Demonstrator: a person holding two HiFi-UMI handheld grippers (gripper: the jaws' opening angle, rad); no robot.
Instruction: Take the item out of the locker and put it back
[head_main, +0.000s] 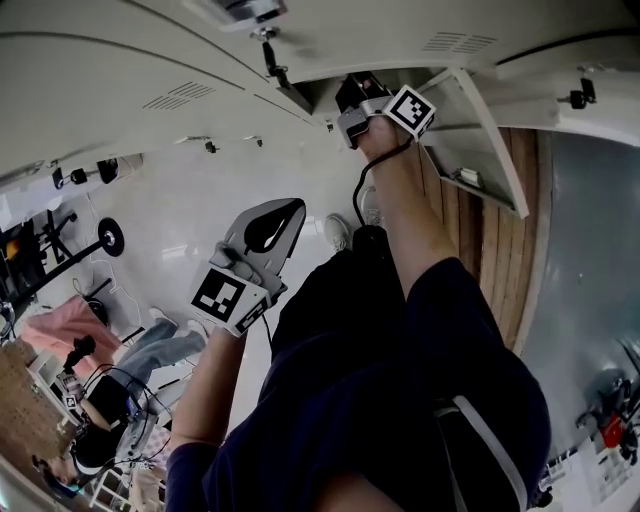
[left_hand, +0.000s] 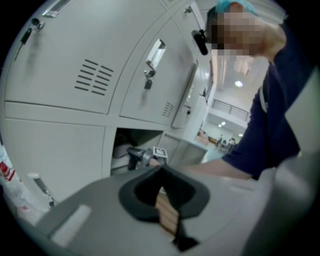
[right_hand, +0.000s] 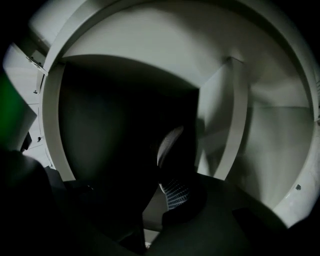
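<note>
— Black mesh is all I can make out of the item. It sits in the narrow gap of the right gripper, whose jaws stand nearly together and, as I read it, pinch it. Both are inside the open locker, past its front edge. It is too dark in there to tell whether the item rests on the locker's floor.

— And the other hand?

— The left gripper hangs well apart from the locker, out over the room's floor. Its jaws are closed tip to tip with nothing in them.

— So how would you do this bit properly?

— I can't say whether the item is coming out or going back. Either way I'd hold the pinch firm and keep the gripper level. I'd travel straight through the middle of the opening, so the item brushes neither the frame nor the open door at the locker's right edge. If it is going down, I'd let go only once its weight is on the locker's floor, well behind the front edge. The left gripper is best left out of the way.

— Any writing?

— None I can read. The cubes on the grippers carry black-and-white square markers, not letters. The neighbouring doors show vent slots and latches, but no number or label I can make out.
</note>
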